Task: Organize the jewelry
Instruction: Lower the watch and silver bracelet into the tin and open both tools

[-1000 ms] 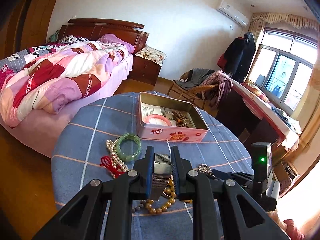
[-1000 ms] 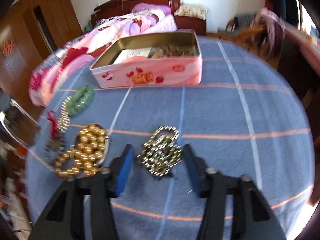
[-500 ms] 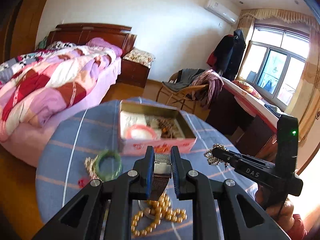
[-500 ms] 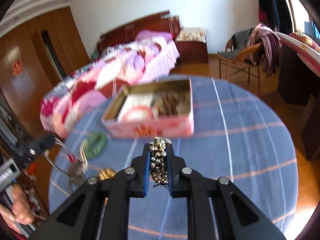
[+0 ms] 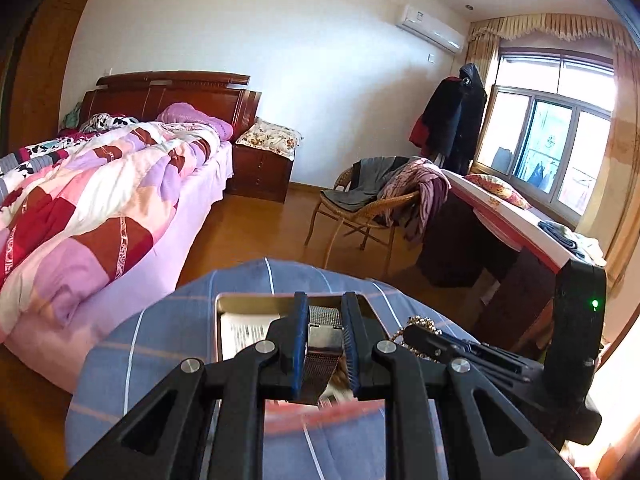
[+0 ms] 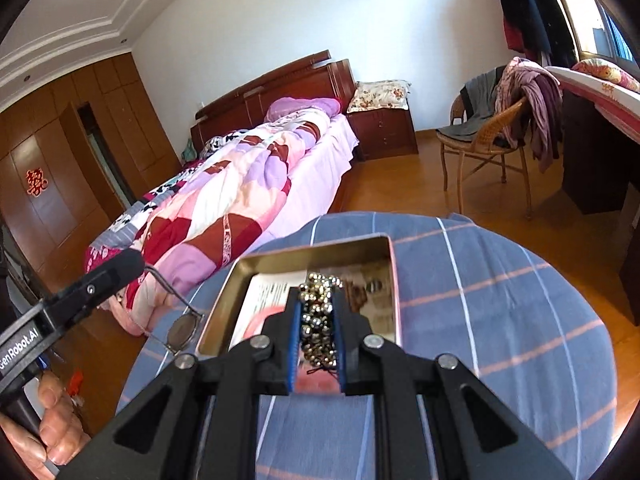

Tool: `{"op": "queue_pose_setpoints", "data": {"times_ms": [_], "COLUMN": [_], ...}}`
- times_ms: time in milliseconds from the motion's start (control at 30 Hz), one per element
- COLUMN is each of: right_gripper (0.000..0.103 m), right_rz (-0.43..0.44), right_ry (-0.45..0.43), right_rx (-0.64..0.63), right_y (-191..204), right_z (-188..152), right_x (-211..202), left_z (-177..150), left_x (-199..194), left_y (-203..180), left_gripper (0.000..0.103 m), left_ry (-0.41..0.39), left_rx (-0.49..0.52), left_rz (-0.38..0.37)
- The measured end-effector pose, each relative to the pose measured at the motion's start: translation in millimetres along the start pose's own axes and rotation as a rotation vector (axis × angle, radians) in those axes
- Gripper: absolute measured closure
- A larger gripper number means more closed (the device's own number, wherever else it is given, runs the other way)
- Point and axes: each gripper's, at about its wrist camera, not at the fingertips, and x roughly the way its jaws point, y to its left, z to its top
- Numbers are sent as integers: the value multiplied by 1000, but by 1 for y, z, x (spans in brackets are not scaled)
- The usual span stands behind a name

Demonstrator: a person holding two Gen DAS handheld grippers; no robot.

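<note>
Progress looks midway: left gripper (image 5: 324,344) pinches a mesh watch (image 5: 325,346), right gripper (image 6: 318,340) pinches a beaded bracelet (image 6: 318,320), both over the tin (image 6: 224,304) at lower centre, neither dropped in yet.

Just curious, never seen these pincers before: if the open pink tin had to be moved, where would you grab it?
Probably by a thin upright wall of the tin, say its right-hand side, pinched from above with one finger inside and one outside. The open top leaves that rim exposed, bare tablecloth lies beside it, and the body looks too wide to span.
</note>
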Motion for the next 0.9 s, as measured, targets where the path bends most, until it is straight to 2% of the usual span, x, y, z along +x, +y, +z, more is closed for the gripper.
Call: {"op": "queue_pose_setpoints", "data": {"times_ms": [233, 467, 567, 633, 667, 700, 733, 800, 900], "right_gripper": [86, 85, 76, 63, 62, 62, 62, 62, 62], "right_rz": [-12, -6, -4, 11, 4, -7, -22, -57, -115], "right_ry": [72, 117, 113, 86, 65, 44, 21, -23, -49], "right_rx": [8, 12, 29, 43, 44, 42, 43, 54, 80], "right_y": [-7, -20, -22, -25, -24, -24, -25, -27, -34], "right_z": [4, -3, -5, -3, -1, 0, 1, 3, 2], "right_x": [59, 76, 75, 67, 63, 58, 54, 44, 33], "left_z": [4, -8, -10, -9, -8, -7, -6, -3, -1], "left_x": [69, 110, 119, 117, 114, 110, 105, 86, 67], "left_y": [11, 16, 17, 19, 19, 18, 18, 17, 20], "left_gripper": [87, 86, 86, 84, 82, 71, 55, 40, 40], "left_ry": [82, 199, 241, 257, 259, 256, 247, 203, 179], "left_rx": [0, 20, 19, -3, -11, -17, -16, -5, 1], "left_rz": [13, 94, 137, 126, 120, 124, 138, 168, 185]}}
